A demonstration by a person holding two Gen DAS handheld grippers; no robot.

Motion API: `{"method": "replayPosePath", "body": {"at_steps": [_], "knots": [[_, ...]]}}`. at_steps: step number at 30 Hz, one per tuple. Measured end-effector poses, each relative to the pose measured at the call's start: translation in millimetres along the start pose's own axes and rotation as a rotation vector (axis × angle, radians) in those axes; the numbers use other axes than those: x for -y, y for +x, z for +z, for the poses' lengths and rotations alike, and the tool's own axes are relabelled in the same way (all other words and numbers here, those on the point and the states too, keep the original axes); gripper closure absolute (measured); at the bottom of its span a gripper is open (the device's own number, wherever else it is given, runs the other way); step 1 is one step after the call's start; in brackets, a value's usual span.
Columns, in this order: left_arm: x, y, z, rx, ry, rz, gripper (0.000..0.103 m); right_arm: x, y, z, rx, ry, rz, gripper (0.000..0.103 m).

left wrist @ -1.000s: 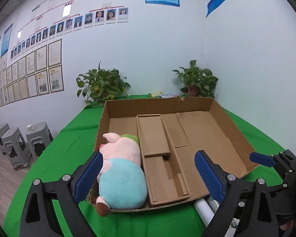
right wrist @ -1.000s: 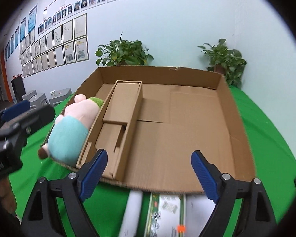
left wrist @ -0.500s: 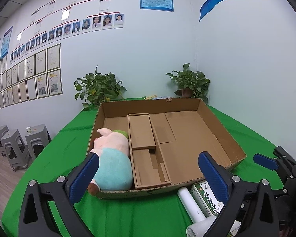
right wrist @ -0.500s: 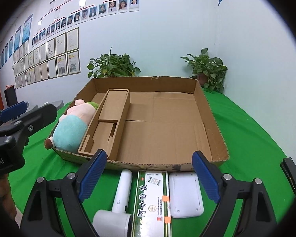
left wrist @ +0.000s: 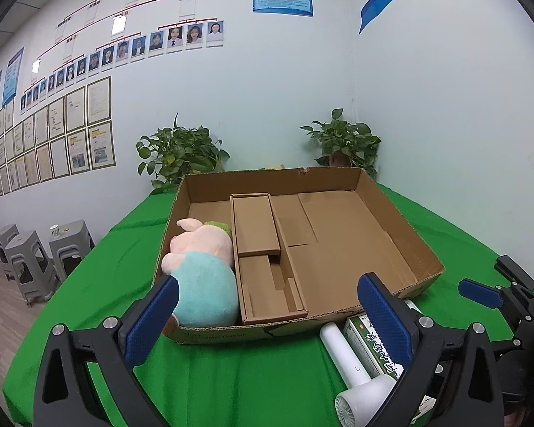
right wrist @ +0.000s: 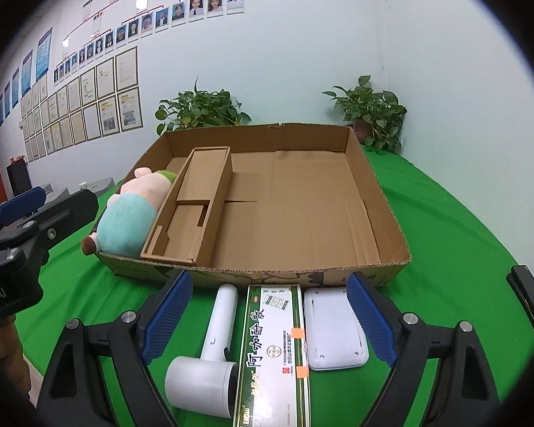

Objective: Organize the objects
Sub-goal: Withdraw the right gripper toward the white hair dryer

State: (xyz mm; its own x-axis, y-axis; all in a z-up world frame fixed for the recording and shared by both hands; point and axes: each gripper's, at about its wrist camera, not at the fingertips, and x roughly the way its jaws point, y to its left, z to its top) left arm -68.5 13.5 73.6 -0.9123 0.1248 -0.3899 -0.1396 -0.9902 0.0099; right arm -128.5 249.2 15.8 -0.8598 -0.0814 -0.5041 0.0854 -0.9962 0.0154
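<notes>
A shallow cardboard box [right wrist: 377,192] [left wrist: 398,220] lies on the green table. A pink and teal plush pig [left wrist: 203,270] [right wrist: 131,210] lies in its left compartment, beside a cardboard divider [right wrist: 195,206]. In front of the box lie a white hair dryer [right wrist: 210,352] [left wrist: 352,373], a long green box [right wrist: 274,352] [left wrist: 373,345] and a flat white device [right wrist: 333,331]. My right gripper [right wrist: 267,316] is open and empty above these three. My left gripper [left wrist: 267,316] is open and empty before the box's front wall.
Two potted plants [left wrist: 181,156] [left wrist: 345,142] stand behind the box against the wall. Grey stools [left wrist: 35,256] stand on the floor to the left. A black object [right wrist: 527,295] lies at the table's right edge.
Both grippers have pulled back and up from the box. The hair dryer, green box and white device have come into view in front of it.
</notes>
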Motion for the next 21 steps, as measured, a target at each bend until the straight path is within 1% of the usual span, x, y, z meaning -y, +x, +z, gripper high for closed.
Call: {"method": "replayPosePath", "body": {"at_steps": [3,12,17,21], "knots": [[-2,6,-4,-0.02,-0.015,-0.014,0.002,0,0,-1,-0.005,0.0,0.004,0.015],[-11,18,-10,-0.044,-0.024,-0.014,0.002,0,-2,0,0.01,0.009,0.018,0.015],[-18,25,-16,-0.062,-0.034,-0.025,0.002,-2,-5,-1,0.031,-0.004,0.041,0.015],[-25,35,-21,-0.104,-0.068,-0.055,0.003,-2,-6,-5,0.024,-0.013,0.076,0.015]]}}
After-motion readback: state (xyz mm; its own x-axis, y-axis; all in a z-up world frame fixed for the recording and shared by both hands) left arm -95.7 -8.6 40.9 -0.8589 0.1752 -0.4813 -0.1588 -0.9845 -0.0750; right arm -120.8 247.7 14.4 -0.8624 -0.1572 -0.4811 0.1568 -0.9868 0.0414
